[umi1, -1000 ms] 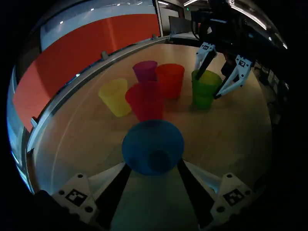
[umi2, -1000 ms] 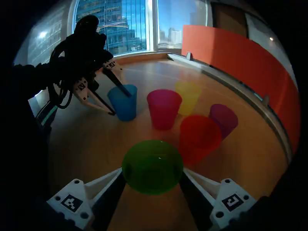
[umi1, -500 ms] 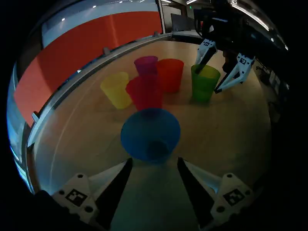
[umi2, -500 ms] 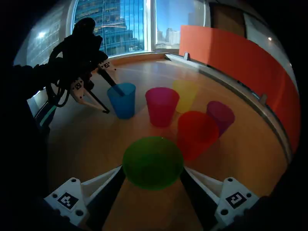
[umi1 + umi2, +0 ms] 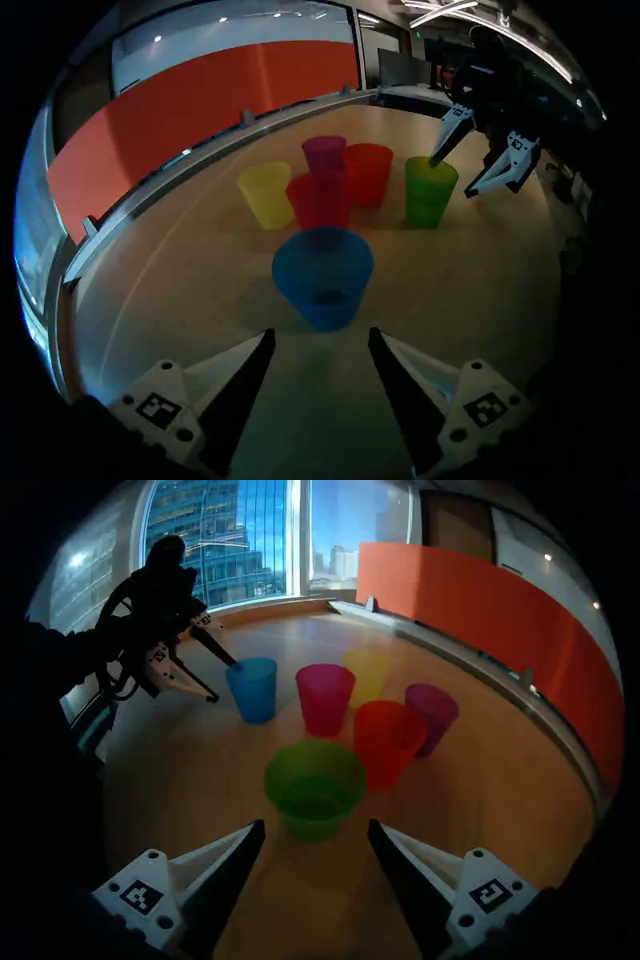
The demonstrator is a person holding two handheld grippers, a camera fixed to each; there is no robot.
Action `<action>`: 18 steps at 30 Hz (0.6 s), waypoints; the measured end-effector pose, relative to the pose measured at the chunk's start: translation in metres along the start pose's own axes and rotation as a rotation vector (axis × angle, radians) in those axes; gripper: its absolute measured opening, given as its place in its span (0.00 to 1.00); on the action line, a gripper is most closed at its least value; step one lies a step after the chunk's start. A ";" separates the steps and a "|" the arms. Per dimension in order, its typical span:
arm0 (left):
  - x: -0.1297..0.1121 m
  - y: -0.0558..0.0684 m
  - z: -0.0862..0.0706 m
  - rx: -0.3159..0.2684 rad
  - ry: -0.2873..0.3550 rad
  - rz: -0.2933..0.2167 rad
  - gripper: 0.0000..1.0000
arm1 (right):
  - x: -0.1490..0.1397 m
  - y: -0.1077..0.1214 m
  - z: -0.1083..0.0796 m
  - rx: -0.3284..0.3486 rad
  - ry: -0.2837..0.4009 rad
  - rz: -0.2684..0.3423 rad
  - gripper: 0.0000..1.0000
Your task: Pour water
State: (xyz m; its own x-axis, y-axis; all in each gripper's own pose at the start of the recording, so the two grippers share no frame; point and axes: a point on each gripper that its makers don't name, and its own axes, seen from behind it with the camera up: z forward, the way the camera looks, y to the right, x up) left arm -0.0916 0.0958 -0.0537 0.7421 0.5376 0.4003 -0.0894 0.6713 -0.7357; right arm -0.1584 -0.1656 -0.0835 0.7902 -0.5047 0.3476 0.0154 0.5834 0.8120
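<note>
Left gripper (image 5: 320, 333): fingers spread, gripping nothing. Blue cup (image 5: 322, 276) stands upright just ahead of the tips. Right gripper (image 5: 314, 826): likewise spread, with green cup (image 5: 314, 788) upright at its tips, gaps either side.

Cups are translucent plastic, tapered and round-rimmed; contents cannot be told. Magenta cup (image 5: 324, 696), yellow cup (image 5: 366, 672), red cup (image 5: 388, 740) and purple cup (image 5: 432, 712) are clustered on the smooth wooden table (image 5: 496, 800).

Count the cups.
6. Right gripper view: green cup nearest, red cup beside it, purple cup behind that, pink cup centre, yellow cup farthest, blue cup left.
</note>
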 end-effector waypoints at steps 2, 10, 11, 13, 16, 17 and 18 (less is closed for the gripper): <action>-0.001 0.001 -0.005 0.007 0.004 -0.005 0.86 | -0.002 0.000 -0.006 -0.013 0.005 0.002 1.00; -0.006 0.003 -0.029 0.044 0.027 -0.016 0.86 | -0.009 -0.003 -0.031 -0.052 0.025 0.008 1.00; -0.005 0.003 -0.032 0.049 0.033 -0.019 0.86 | -0.010 -0.003 -0.033 -0.059 0.028 0.009 1.00; -0.004 0.002 -0.036 0.064 0.050 -0.031 0.86 | -0.008 -0.003 -0.037 -0.074 0.043 0.012 1.00; 0.000 0.000 -0.043 0.092 0.083 -0.051 0.86 | -0.003 -0.002 -0.041 -0.098 0.080 0.021 1.00; 0.001 -0.001 -0.045 0.101 0.096 -0.056 0.86 | 0.000 -0.002 -0.043 -0.107 0.095 0.025 1.00; 0.002 -0.002 -0.048 0.113 0.110 -0.061 0.86 | 0.002 -0.001 -0.045 -0.117 0.111 0.032 1.00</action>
State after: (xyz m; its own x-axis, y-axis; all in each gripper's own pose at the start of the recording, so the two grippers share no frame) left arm -0.0578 0.0713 -0.0775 0.8161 0.4393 0.3755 -0.1117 0.7574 -0.6434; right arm -0.1296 -0.1387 -0.1047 0.8544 -0.4147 0.3130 0.0551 0.6713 0.7391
